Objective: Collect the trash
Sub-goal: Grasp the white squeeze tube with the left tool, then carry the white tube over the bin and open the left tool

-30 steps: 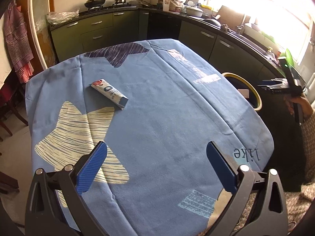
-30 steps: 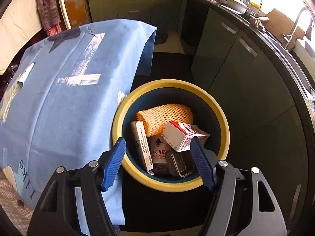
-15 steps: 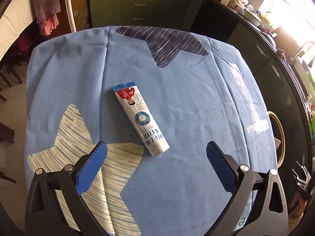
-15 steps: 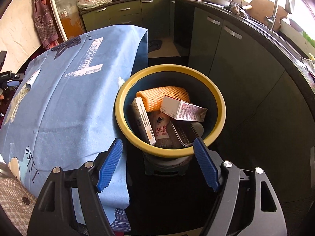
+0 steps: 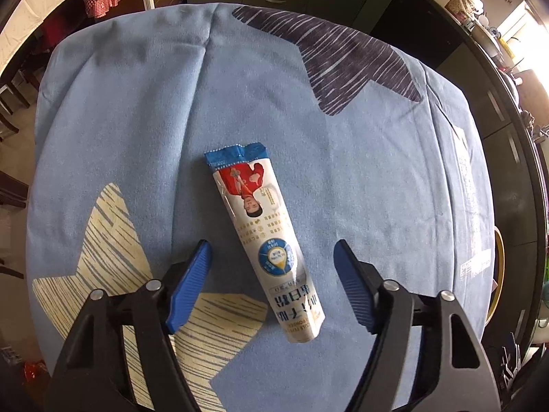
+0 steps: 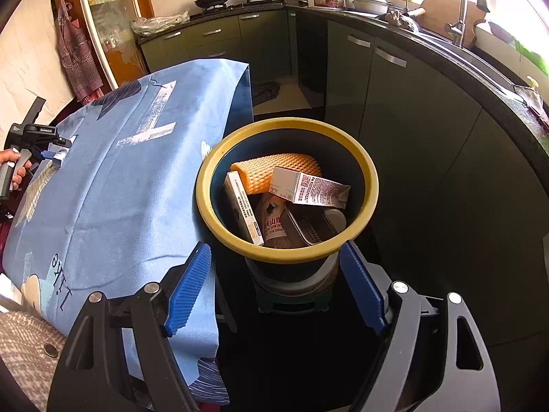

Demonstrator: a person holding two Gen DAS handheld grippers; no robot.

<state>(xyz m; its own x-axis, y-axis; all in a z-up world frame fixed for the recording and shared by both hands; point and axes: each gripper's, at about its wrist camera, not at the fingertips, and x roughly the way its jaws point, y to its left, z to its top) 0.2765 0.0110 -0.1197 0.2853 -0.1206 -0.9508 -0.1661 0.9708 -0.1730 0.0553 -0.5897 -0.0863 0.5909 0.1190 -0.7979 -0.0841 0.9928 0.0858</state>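
Note:
A long white packet [image 5: 266,240] with a blue sealed end and a red picture lies on the blue tablecloth [image 5: 360,178]. My left gripper [image 5: 272,281] hangs right over its near half. Its jaws are closing with the packet between them, and both blue pads still stand clear of it. In the right wrist view the yellow-rimmed bin [image 6: 219,163] beside the table holds a carton [image 6: 308,189], orange foam mesh [image 6: 274,168], a slim box and a bottle. My right gripper [image 6: 276,281] hovers open at the bin's near rim with nothing in it.
The table [image 6: 113,185] fills the left of the right wrist view; a hand on the other gripper's handle [image 6: 13,168] shows at its far edge. Dark green kitchen cabinets [image 6: 394,110] and a sink counter run behind and to the right of the bin.
My left gripper swung over the table and down onto the packet, and its jaws narrowed around it. My right gripper drew back from over the bin and opened slightly.

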